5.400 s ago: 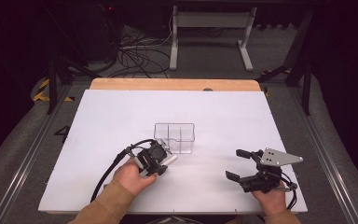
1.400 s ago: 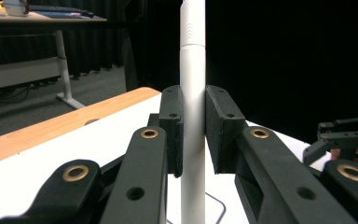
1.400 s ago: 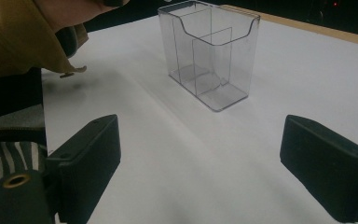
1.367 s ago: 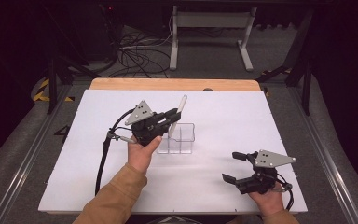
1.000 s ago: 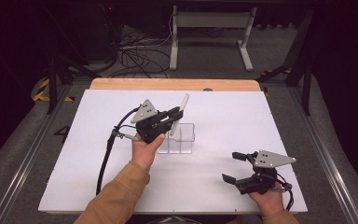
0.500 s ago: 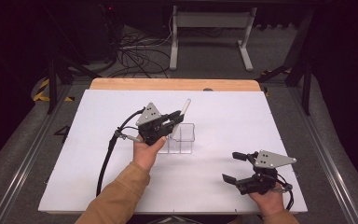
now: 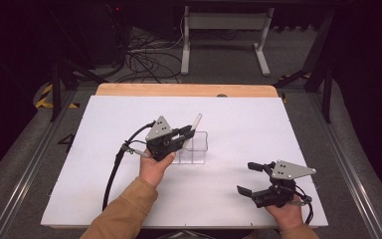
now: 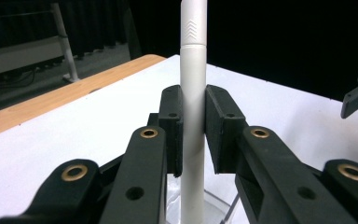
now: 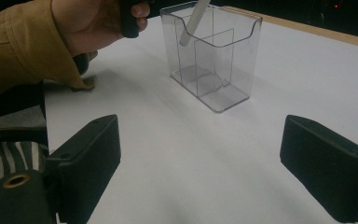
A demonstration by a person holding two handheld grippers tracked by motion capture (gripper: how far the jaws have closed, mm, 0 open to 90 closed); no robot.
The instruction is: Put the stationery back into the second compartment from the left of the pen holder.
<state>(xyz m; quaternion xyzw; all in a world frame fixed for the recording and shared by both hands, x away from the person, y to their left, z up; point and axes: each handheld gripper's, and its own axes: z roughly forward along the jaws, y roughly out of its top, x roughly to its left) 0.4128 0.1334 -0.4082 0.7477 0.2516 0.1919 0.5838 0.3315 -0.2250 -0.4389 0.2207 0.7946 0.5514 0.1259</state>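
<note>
Alignment comes first — with my left gripper (image 7: 185, 133) clamped on the white pen (image 8: 193, 93), its tip just inside the clear organizer (image 9: 214, 56), I lower it plumb before releasing — my right gripper (image 7: 251, 178) rests open and empty.

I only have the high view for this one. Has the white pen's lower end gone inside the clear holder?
Observer: Yes. In the right gripper view the pen dips below the rim of the holder, well above its floor.
Operator: Is it properly gripped?
Observer: The left gripper view shows the left tongs pressed on both sides of the barrel.
Operator: And the right tongs?
Observer: The right tongs stand wide open with nothing between them.
</note>
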